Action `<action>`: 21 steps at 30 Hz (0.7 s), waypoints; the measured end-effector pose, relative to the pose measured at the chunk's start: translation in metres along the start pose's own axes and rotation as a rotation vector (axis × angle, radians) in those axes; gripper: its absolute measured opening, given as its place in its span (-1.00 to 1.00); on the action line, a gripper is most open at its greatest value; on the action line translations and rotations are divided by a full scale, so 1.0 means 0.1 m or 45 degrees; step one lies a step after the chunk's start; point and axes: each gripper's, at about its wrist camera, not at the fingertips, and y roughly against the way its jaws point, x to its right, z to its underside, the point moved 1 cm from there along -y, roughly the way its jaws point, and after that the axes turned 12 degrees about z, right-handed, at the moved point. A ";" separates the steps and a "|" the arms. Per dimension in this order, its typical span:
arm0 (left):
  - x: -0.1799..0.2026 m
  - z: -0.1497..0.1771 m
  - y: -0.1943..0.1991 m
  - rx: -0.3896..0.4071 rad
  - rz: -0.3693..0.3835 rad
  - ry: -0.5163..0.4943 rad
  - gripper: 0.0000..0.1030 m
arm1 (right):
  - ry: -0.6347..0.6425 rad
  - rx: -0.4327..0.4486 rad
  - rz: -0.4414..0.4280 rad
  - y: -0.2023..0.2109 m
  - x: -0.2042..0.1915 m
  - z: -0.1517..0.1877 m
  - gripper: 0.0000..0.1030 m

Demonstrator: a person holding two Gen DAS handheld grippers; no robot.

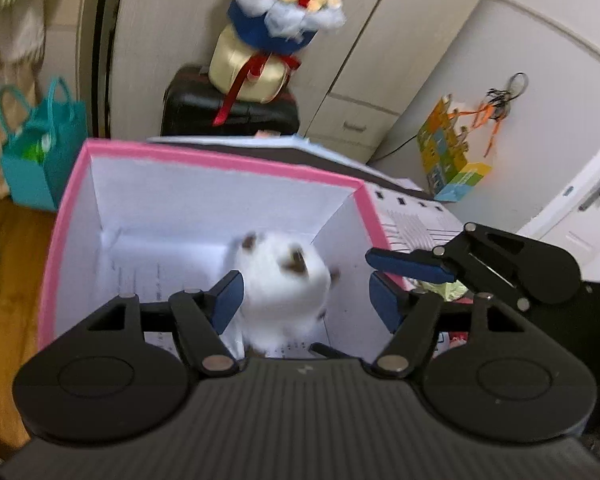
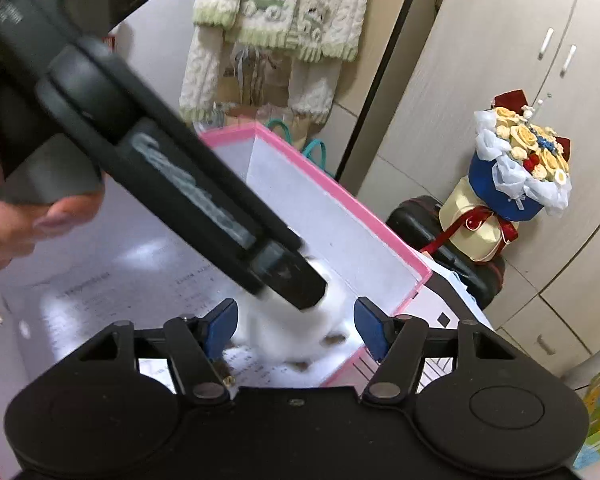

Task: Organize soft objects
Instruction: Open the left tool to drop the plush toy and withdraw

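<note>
Between the blue pads of the left gripper [image 1: 304, 292], jaws wide apart, sits a white plush toy [image 1: 284, 280] with brown patches; neither pad appears to touch it. It is blurred, so contact cannot be confirmed. The toy lies inside the pink box [image 1: 220, 158], toward that box's near right corner, on printed paper lining the floor of the box. Its long axis seems to run roughly upright toward the camera, though blur limits certainty.

From the right wrist view, the right gripper [image 2: 296, 326] is likewise wide and holds nothing. The toy [image 2: 332, 292] lies straight ahead of it, partly hidden by the left gripper's body, which crosses the view from upper left. The left gripper is judged nearer, already straddling the toy.

Farther off stand a black suitcase [image 1: 228, 112] bearing a bouquet [image 1: 284, 4], a teal bag [image 1: 40, 152], and wardrobe doors [image 2: 500, 80].
</note>
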 end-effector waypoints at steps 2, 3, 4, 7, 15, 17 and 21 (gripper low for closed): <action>0.08 0.01 0.11 0.013 -0.008 -0.068 0.34 | -0.019 0.031 -0.023 0.08 0.04 0.02 0.22; 0.12 0.03 0.17 0.017 -0.023 -0.106 0.34 | -0.031 0.044 -0.038 0.13 0.05 0.04 0.21; 0.17 0.04 0.21 0.018 -0.032 -0.137 0.34 | -0.043 0.052 -0.052 0.17 0.06 0.06 0.21; 0.32 0.11 0.41 0.024 -0.062 -0.222 0.34 | -0.084 0.078 -0.095 0.33 0.08 0.10 0.21; 0.79 0.31 0.86 0.018 -0.159 -0.399 0.39 | -0.120 0.165 -0.135 1.00 0.04 0.19 0.21; 0.93 0.37 0.97 0.019 -0.172 -0.440 0.44 | -0.114 0.184 -0.132 1.18 0.04 0.20 0.21; 1.20 0.54 1.19 0.011 -0.178 -0.507 0.48 | -0.119 0.201 -0.120 1.51 0.06 0.27 0.22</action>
